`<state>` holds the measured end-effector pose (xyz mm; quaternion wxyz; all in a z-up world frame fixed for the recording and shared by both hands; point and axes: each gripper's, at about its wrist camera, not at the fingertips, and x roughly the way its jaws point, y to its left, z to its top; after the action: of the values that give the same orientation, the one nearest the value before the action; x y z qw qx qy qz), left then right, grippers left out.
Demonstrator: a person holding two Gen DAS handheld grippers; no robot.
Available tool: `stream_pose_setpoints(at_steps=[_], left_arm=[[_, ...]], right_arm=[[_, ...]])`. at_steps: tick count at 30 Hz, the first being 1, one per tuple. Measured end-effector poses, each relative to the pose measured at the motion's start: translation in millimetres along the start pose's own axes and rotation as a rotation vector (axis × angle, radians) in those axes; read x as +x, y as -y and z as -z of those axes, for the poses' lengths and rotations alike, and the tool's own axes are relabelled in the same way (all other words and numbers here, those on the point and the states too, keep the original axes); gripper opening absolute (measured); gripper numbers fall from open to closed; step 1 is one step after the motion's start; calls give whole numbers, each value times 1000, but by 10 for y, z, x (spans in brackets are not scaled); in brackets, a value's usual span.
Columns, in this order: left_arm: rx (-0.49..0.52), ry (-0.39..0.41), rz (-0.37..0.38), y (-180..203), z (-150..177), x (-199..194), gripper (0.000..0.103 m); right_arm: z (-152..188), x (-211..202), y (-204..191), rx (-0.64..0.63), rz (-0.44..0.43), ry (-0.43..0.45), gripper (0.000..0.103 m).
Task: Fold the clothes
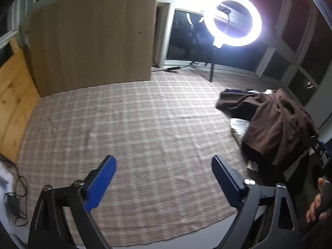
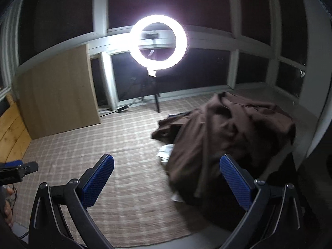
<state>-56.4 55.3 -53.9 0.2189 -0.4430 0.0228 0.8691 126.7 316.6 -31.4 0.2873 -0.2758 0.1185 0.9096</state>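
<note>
A crumpled dark brown garment [image 1: 274,122] lies heaped at the right of the checked rug [image 1: 128,128], over a pale cloth [image 1: 240,124]. My left gripper [image 1: 164,164] hovers over bare rug, left of the heap, its blue pads wide apart with nothing between them. In the right wrist view the brown garment [image 2: 224,137] fills the right half. My right gripper [image 2: 167,164] stands open just before the heap's near edge; its right finger [image 2: 234,178] overlaps the cloth in the picture, but nothing is gripped. The left gripper's tip [image 2: 18,168] shows at the left edge.
A lit ring light [image 2: 158,42] on a tripod stands at the rug's far edge before dark windows. A tall wooden panel [image 1: 91,39] and a wooden wall [image 1: 14,108] close off the left. Cables [image 1: 14,199] lie off the rug's left. A hand [image 1: 317,205] shows at the right edge.
</note>
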Motion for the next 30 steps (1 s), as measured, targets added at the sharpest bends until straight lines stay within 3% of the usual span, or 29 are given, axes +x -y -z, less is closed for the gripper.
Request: stream_pose_setpoints(at_steps=[7, 12, 17, 24, 30], left_arm=[[62, 18, 30, 273, -164, 40, 81], [168, 7, 124, 882, -325, 144, 82], [297, -11, 227, 1995, -508, 402, 82], [476, -74, 362, 3681, -531, 813, 83], [565, -118, 322, 4587, -415, 1288, 83]], right_arm=[[-112, 87, 929, 127, 102, -62, 103], [-183, -24, 1742, 249, 176, -26, 102], [-282, -29, 2311, 273, 229, -6, 97], [-442, 76, 2761, 190, 262, -19, 95], [-534, 239, 3248, 223, 236, -35, 95]])
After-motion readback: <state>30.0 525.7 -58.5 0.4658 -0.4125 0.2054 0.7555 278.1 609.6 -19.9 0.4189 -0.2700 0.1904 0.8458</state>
